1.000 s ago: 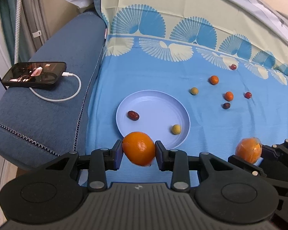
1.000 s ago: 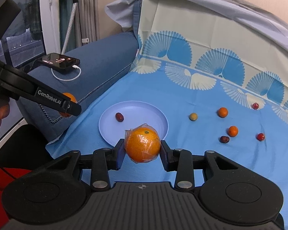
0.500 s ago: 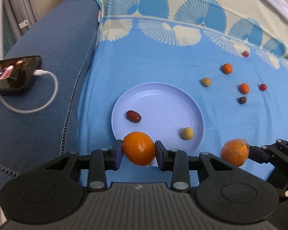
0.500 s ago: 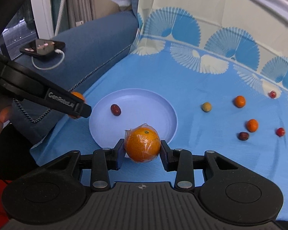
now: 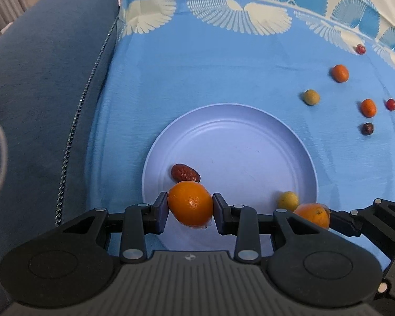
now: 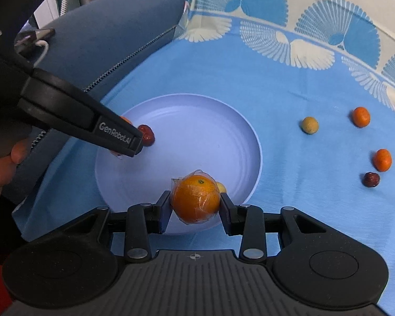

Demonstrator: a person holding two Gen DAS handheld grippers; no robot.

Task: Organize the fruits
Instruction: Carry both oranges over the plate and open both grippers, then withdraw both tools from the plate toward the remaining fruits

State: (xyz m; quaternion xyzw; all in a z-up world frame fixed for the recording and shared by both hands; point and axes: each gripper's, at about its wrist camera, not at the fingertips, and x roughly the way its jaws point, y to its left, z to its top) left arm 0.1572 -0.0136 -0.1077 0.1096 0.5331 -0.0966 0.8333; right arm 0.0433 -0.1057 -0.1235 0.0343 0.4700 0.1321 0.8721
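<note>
The left claw [image 5: 190,205] is pinching a bare orange [image 5: 191,202] between its two pads, squeezing it across its middle so the round fruit cannot roll out. The right claw [image 6: 194,202] is pinching a second orange [image 6: 195,200], this one wrapped in clear film that is crinkling at the top. Both claws are angling downward over the near edge of the pale blue plate [image 5: 250,121], which is lying on a blue patterned cloth [image 5: 197,73] beside a dark blue cushion [image 5: 44,79].

The plate is already holding a reddish-brown date [image 5: 184,172] near its left side and a small yellow-green fruit [image 5: 288,200] near its right side, so it appears to be serving as the collecting spot. Each orange is hanging over a bare patch of the plate, the left one just in front of the date, the right one just in front of the yellow-green fruit, probably so that neither lands on what is already there.

Away to the right, well apart from the plate, six small fruits are still waiting on the cloth: two small orange ones [image 6: 360,116], a yellowish one [image 6: 309,125], a dark one [image 6: 371,179] and two red ones [image 5: 391,104]. Judging by that, the sorting is only partly done, and releasing both oranges gently looks like the step in hand, since they could roll and knock the smaller fruits.
</note>
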